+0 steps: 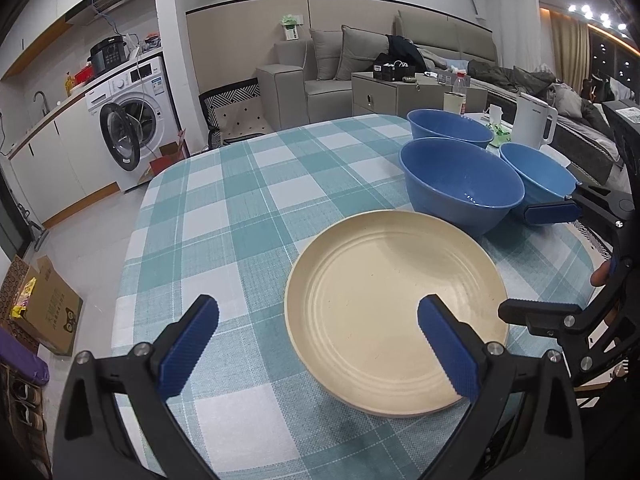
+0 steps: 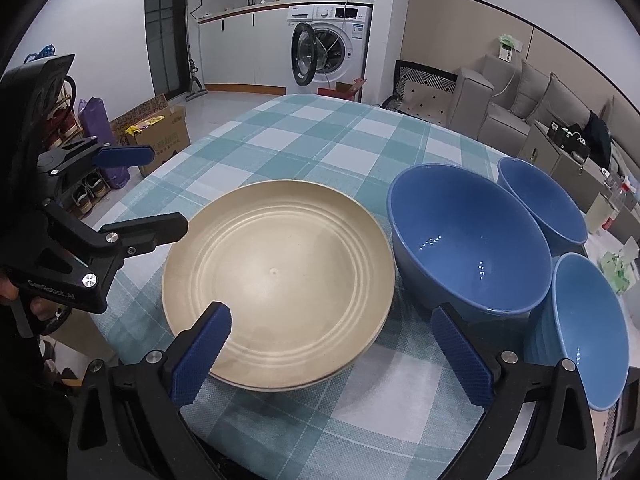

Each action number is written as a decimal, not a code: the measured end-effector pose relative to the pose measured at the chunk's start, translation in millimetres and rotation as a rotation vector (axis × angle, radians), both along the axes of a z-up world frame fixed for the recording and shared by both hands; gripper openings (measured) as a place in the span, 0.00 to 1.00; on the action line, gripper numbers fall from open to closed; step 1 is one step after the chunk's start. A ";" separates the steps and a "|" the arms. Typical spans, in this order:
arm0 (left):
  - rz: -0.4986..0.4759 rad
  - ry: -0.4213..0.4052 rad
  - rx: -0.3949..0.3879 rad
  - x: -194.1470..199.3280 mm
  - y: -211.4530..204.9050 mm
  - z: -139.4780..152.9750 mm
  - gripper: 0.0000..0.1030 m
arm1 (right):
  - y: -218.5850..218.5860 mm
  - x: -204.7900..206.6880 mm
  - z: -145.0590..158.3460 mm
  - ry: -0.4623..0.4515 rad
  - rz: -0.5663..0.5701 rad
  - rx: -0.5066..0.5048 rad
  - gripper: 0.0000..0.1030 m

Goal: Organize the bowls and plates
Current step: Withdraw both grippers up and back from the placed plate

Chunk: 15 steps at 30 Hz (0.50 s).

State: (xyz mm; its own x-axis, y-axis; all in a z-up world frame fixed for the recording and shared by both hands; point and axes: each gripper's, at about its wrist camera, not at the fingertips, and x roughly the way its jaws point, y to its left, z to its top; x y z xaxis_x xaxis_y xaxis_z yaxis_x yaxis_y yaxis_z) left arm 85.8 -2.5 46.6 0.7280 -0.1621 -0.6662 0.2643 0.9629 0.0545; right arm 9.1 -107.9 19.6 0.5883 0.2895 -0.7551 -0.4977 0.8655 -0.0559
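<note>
Open right tool [image 2: 332, 344] straddles cream plate's [image 2: 276, 276] near rim.

The room is an open living space with white walls and a pale tiled floor [image 2: 240, 100], where a table [image 1: 248, 200] carries a teal-and-white checked cloth. Along one wall runs a white kitchen counter [image 2: 248, 10] with a tap, a black cooker on top and a washing machine [image 2: 328, 46] below, its door hanging open. A grey sofa [image 1: 400, 52] with cushions stands against a beige panelled wall, cardboard boxes [image 2: 160, 134] sit on the floor, and small ceiling lights [image 1: 596, 16] glow above a curtain.
</note>
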 end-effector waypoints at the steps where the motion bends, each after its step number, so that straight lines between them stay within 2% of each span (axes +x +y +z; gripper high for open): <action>1: 0.001 -0.001 -0.001 -0.3 -0.1 0.2 0.98 | -0.1 -0.4 0.8 -0.002 0.000 0.000 0.99; 15: 0.019 -0.003 -0.043 0.5 -3.7 6.8 0.98 | -13.1 -3.7 16.6 -0.029 -0.031 0.017 0.99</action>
State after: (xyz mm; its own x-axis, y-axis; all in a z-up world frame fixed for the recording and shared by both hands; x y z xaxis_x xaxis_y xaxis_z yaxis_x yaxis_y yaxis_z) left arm 86.3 -6.2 53.4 0.7330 -0.1767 -0.6569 0.2456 0.9693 0.0133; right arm 5.4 -121.0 36.1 0.6183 0.2839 -0.7329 -0.4692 0.8814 -0.0545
